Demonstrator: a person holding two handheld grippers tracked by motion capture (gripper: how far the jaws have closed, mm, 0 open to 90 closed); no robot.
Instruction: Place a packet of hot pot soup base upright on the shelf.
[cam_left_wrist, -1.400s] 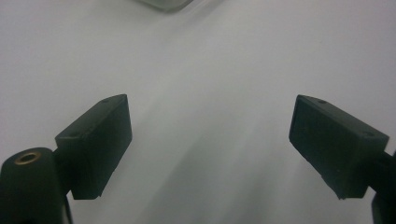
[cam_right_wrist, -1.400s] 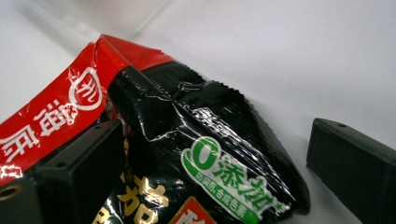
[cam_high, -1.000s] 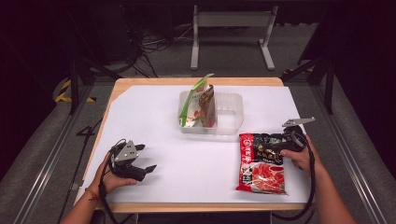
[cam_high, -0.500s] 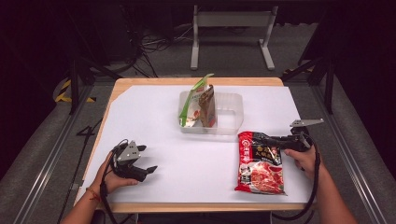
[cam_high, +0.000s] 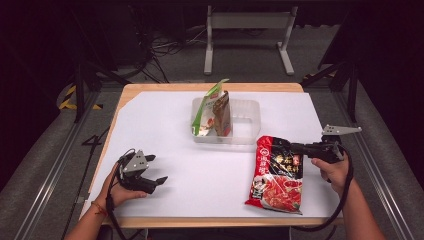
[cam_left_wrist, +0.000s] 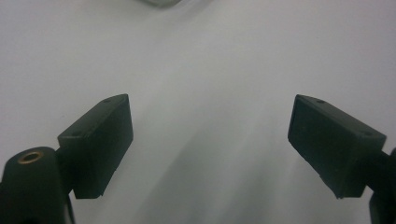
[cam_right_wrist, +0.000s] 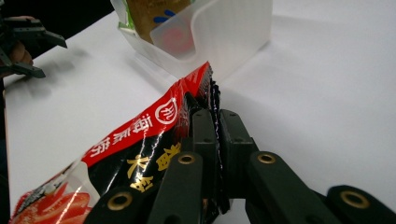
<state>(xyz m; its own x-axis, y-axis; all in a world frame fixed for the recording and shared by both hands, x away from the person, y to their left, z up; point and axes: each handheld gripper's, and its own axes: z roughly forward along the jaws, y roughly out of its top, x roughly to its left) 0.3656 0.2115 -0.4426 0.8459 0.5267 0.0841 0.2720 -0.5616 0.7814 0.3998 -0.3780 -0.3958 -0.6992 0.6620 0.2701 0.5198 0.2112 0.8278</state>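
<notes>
Right gripper view: right gripper (cam_right_wrist: 215, 135) jaws have just been closing and pinch the red pouch (cam_right_wrist: 140, 149) edge. Lift slowly toward the clear bin (cam_right_wrist: 224, 32), keeping the pinch firm. Left gripper (cam_left_wrist: 210, 144) jaws stand spread.

Glossy foil pouch (cam_high: 276, 172), translucent plastic bin (cam_high: 243, 120), matt white table cover (cam_high: 165, 125)

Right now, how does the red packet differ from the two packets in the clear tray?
The red packet lies on the white table cover, its top edge pinched and raised by the right gripper; the two packets stand upright inside the clear tray, untouched. The red packet looks larger. The standing ones are green and brown. All are sealed food pouches.
</notes>
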